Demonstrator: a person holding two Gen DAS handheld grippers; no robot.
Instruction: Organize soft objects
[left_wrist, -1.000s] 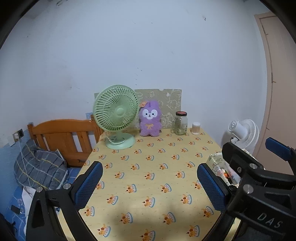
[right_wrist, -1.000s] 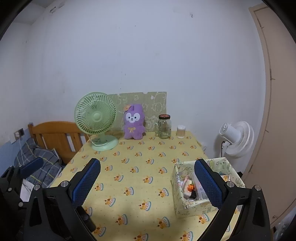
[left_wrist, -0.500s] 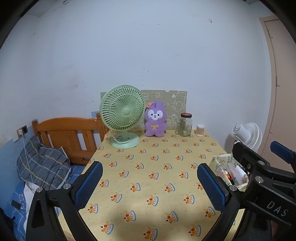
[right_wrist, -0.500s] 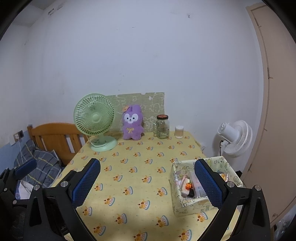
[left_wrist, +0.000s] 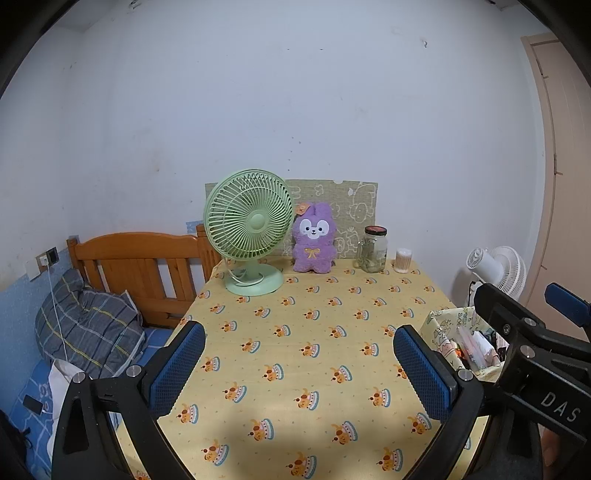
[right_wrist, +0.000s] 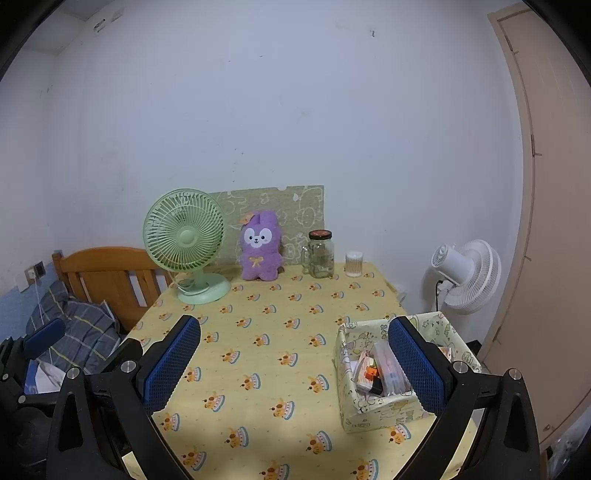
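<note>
A purple plush bunny (left_wrist: 313, 240) sits upright at the far edge of the table (left_wrist: 295, 332), against a green patterned board; it also shows in the right wrist view (right_wrist: 259, 247). My left gripper (left_wrist: 299, 365) is open and empty above the near part of the table. My right gripper (right_wrist: 291, 363) is open and empty, to the right of the left one, with its right finger over a patterned fabric box (right_wrist: 369, 406) holding small items. The box also shows in the left wrist view (left_wrist: 447, 328).
A green desk fan (left_wrist: 249, 229) stands left of the bunny. A glass jar (left_wrist: 373, 249) and a small cotton swab pot (left_wrist: 403, 260) stand to its right. A wooden bed frame (left_wrist: 140, 266) with a grey pillow lies left. A white floor fan (right_wrist: 467, 275) stands right.
Both grippers have drawn back from the table, so the bunny, fan and jar look smaller. Both stay open and empty.
</note>
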